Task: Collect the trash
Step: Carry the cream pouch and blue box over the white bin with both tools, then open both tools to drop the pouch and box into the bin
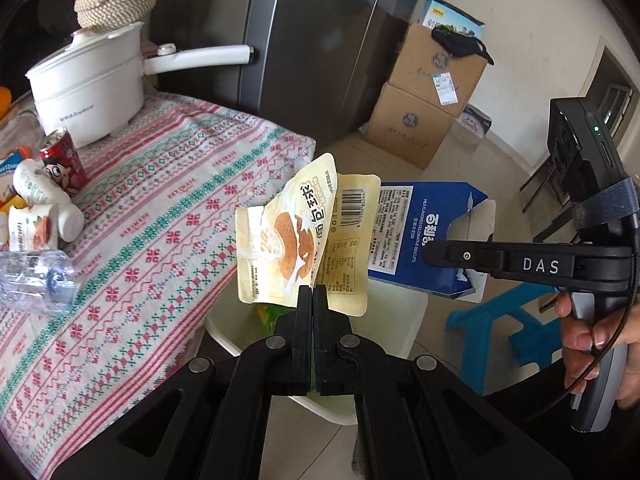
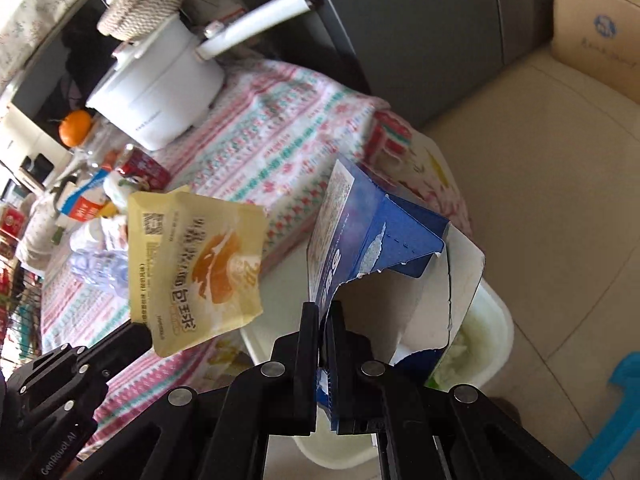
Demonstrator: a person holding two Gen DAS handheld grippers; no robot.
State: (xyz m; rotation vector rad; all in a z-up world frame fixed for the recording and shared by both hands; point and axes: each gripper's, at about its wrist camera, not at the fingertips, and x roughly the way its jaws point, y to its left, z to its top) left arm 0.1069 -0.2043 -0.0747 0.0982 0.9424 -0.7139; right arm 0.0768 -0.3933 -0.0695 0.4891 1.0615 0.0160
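My left gripper (image 1: 312, 289) is shut on the lower edge of a yellow snack wrapper (image 1: 296, 232), which hangs over a white bin (image 1: 392, 320) beside the table. In the right wrist view the same yellow wrapper (image 2: 196, 268) shows at left with the left gripper (image 2: 140, 332) under it. My right gripper (image 2: 324, 308) is shut on a torn blue biscuit box (image 2: 372, 240), above the white bin (image 2: 496, 340). The left wrist view shows that blue box (image 1: 420, 232) pinched by the right gripper (image 1: 430, 250), with a hand (image 1: 596, 340) on its handle.
On the patterned tablecloth (image 1: 172, 208) lie a red can (image 1: 66, 162), a clear plastic bottle (image 1: 36, 280), white wrappers (image 1: 44, 208) and a white pot (image 1: 88, 88). Stacked cardboard boxes (image 1: 424, 100) and a dark fridge (image 1: 304, 40) stand behind. A blue stool (image 1: 500, 332) stands at the right.
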